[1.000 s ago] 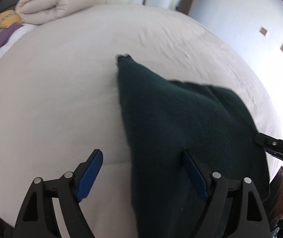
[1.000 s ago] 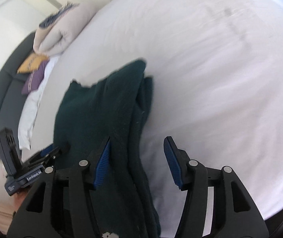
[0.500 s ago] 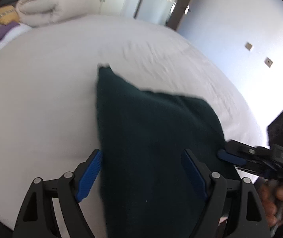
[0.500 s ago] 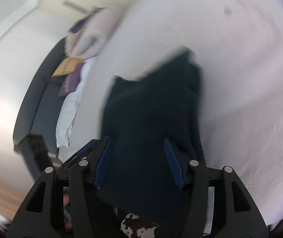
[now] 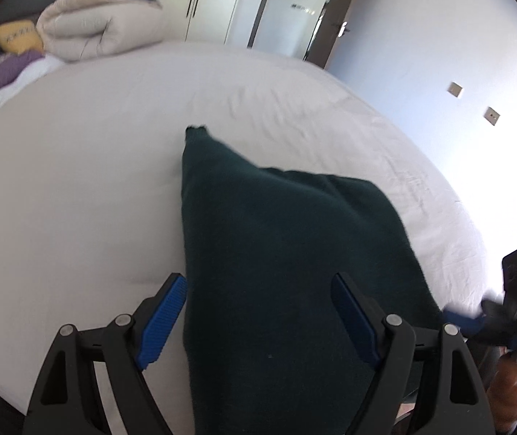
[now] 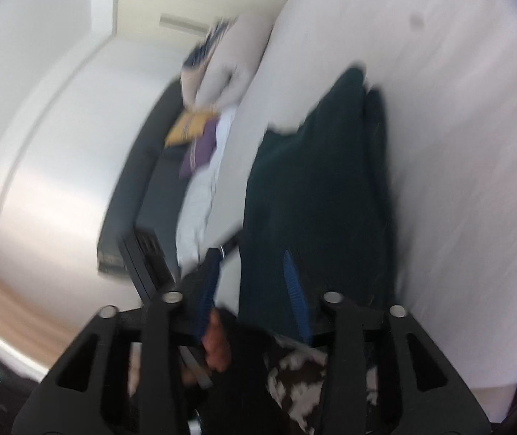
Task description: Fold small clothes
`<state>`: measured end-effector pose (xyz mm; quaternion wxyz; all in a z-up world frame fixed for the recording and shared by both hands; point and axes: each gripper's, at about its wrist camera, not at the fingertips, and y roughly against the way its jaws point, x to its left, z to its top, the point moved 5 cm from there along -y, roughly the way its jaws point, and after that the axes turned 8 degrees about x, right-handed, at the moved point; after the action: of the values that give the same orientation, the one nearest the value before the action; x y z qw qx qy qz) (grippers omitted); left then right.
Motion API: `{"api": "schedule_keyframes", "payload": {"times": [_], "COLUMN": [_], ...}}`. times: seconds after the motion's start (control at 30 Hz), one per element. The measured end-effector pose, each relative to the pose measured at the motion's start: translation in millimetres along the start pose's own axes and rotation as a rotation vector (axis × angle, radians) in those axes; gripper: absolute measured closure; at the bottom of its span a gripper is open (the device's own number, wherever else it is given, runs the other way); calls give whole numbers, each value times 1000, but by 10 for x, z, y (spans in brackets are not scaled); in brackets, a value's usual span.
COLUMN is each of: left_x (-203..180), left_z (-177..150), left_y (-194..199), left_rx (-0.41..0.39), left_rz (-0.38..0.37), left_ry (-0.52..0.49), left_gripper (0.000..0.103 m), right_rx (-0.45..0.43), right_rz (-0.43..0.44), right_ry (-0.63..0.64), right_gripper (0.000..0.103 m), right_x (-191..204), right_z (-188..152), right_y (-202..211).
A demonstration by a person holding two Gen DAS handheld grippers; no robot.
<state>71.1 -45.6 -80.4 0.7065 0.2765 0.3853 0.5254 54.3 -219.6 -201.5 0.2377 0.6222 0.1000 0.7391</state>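
A dark green folded garment (image 5: 280, 246) lies on the white bed (image 5: 77, 188), its far corner pointing away. My left gripper (image 5: 258, 319) is open, its blue pads either side of the garment's near end, the cloth filling the gap. My right gripper (image 6: 254, 290) is open at the garment's near edge; the garment (image 6: 316, 181) runs away from it in that blurred view. The right gripper also shows at the right edge of the left wrist view (image 5: 475, 320), by the garment's right corner.
A rolled beige duvet (image 5: 99, 25) with yellow (image 5: 15, 38) and purple (image 5: 1, 70) cushions lies at the far left of the bed. Wardrobe doors and a doorway stand behind. The bed's near edge is just below both grippers.
The left view has shifted so the garment now sits between its pads. The right gripper has swung left and tilted, with its jaws somewhat narrower than before.
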Motion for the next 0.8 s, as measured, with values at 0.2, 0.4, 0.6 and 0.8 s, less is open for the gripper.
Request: {"api": "schedule_keyframes", "payload": {"times": [0.2, 0.4, 0.6, 0.8], "left_x": [-89, -317, -626, -555], "left_z": [-24, 5, 80, 159], "left_y": [250, 1132, 1792, 1976], "left_rx": [-105, -488, -648, -562], "left_rz": [41, 309, 483, 443], "left_ry": [-64, -208, -280, -203], "left_gripper": [14, 0, 0, 0], "right_rx": [-8, -229, -598, -715], "right_rz": [-82, -357, -684, -885], "right_ry": [-91, 85, 449, 749], "right_gripper": [60, 42, 1, 0], "right_x": [-397, 92, 1293, 2013], "right_z": [-188, 2, -65, -325], "right_y": [-11, 488, 1007, 893]}}
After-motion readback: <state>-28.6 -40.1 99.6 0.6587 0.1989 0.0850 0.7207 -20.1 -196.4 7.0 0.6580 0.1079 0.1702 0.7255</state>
